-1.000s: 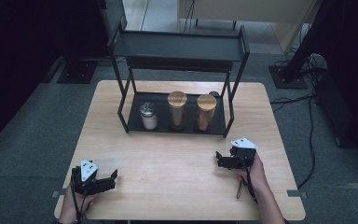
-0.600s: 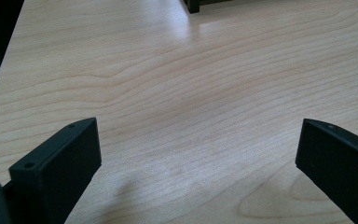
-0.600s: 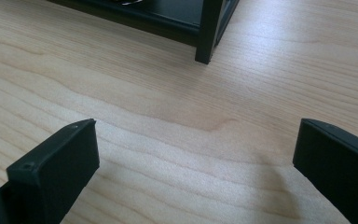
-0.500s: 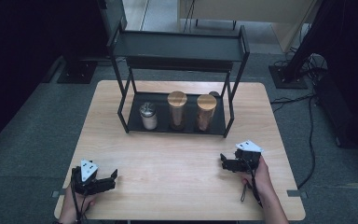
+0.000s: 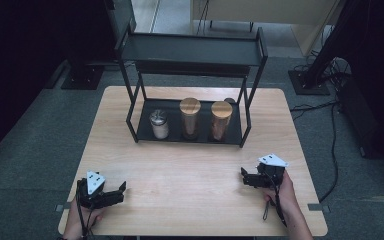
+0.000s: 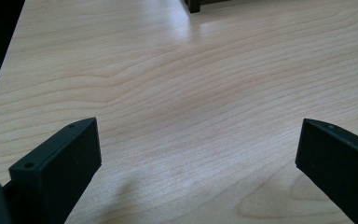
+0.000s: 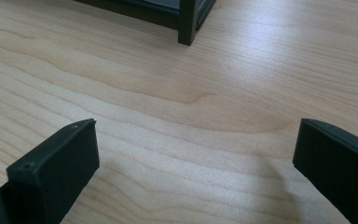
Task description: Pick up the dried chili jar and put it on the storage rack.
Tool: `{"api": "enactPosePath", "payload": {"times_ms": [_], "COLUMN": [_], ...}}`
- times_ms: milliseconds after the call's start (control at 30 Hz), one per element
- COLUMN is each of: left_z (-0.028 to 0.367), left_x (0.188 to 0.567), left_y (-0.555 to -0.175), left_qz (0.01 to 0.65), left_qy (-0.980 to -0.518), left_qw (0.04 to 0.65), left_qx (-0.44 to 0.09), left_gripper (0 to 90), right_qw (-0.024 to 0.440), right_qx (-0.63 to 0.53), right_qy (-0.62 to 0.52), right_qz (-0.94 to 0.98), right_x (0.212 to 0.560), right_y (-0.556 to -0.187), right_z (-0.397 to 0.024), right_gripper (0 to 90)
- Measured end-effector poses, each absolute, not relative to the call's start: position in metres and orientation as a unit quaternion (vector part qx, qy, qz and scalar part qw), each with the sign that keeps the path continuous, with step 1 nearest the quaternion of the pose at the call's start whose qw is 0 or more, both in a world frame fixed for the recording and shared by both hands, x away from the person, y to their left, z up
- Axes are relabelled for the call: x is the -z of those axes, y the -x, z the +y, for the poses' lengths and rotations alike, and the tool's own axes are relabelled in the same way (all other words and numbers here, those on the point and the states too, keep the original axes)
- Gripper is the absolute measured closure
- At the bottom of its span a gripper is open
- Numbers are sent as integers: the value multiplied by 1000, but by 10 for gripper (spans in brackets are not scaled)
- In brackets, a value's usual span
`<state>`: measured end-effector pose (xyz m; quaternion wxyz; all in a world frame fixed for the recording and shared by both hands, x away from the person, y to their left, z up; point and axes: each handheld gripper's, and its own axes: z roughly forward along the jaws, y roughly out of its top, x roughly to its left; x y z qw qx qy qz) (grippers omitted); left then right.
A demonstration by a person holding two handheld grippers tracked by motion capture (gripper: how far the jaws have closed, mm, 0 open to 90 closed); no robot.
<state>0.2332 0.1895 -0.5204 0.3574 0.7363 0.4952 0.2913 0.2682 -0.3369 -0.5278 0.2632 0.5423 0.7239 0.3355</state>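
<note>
My left gripper (image 5: 121, 194) rests at the table's front left with a hand around it, jaws pointing right. In the left gripper view it (image 6: 196, 140) stands wide open over bare wood. My right gripper (image 5: 243, 178) sits at the front right, held by the other hand, jaws pointing left. Its own view shows the right gripper (image 7: 196, 140) open too, with nothing between the jaws. A black two-tier rack (image 5: 190, 52) stands at the back middle. On its lower shelf are a small glass jar (image 5: 159, 124) with a silver lid and two taller wooden-lidded jars (image 5: 190, 117) (image 5: 221, 120).
The light wooden table (image 5: 195, 170) has bare room between the grippers and the rack. One rack leg (image 7: 187, 23) stands ahead of the right gripper, and a rack foot (image 6: 193, 5) shows at the top of the left gripper view. Cables lie on the floor at the right.
My right gripper has drifted a little toward the front edge and to the right. The left gripper and the jars have stayed put.
</note>
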Motion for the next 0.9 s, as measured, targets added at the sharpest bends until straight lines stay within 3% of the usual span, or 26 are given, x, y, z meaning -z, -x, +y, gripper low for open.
{"api": "enactPosePath", "payload": {"times_ms": [900], "left_z": [189], "left_x": [520], "left_y": [-233], "left_qz": [494], "left_qy": [-738], "left_qw": [354], "left_qx": [-295], "left_gripper": [7], "right_qw": [268], "right_qx": [-334], "right_qy": [-557], "right_qz": [712], "right_x": [528], "right_y": [-242], "right_z": [-368], "right_gripper": [1]}}
